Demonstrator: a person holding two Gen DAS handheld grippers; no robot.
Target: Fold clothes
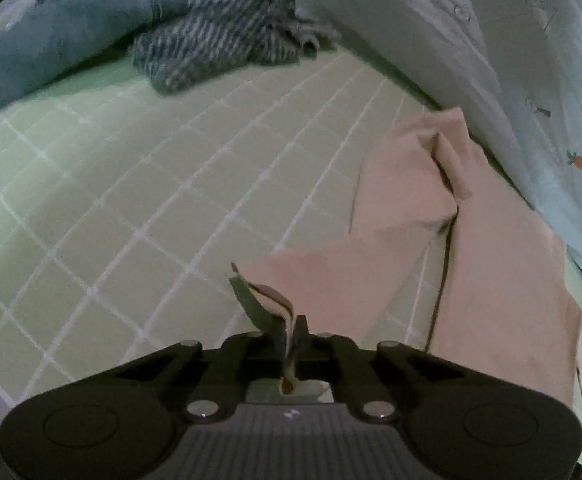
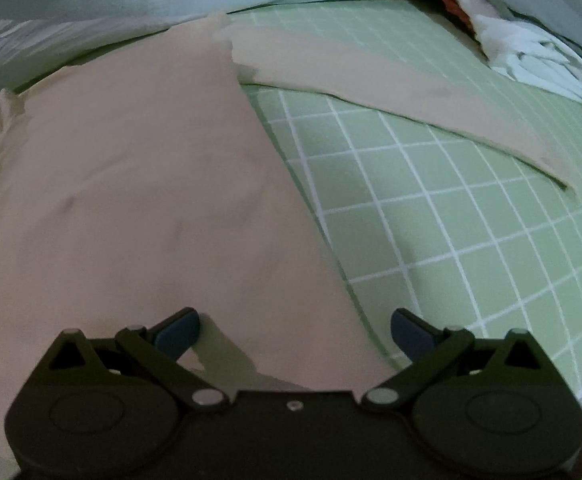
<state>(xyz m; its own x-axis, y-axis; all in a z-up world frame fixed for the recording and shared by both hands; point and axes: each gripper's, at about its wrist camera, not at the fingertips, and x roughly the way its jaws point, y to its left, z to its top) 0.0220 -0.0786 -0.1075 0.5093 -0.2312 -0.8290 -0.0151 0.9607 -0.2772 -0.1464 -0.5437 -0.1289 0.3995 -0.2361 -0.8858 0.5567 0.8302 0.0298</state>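
A pale pink garment [image 1: 431, 248] lies on a green gridded mat [image 1: 151, 184]. My left gripper [image 1: 291, 332] is shut on an edge of the pink garment and holds that corner lifted off the mat. In the right wrist view the pink garment [image 2: 131, 200] spreads wide over the mat [image 2: 451, 220], with one long strip [image 2: 371, 80] reaching to the right. My right gripper [image 2: 295, 328] is open and empty, just above the near edge of the garment.
A teal and striped pile of clothes [image 1: 171, 36] sits at the far left of the mat. A pale blue printed sheet [image 1: 511, 60] runs along the far side. White and grey clothes [image 2: 523, 36] lie at the mat's far right corner.
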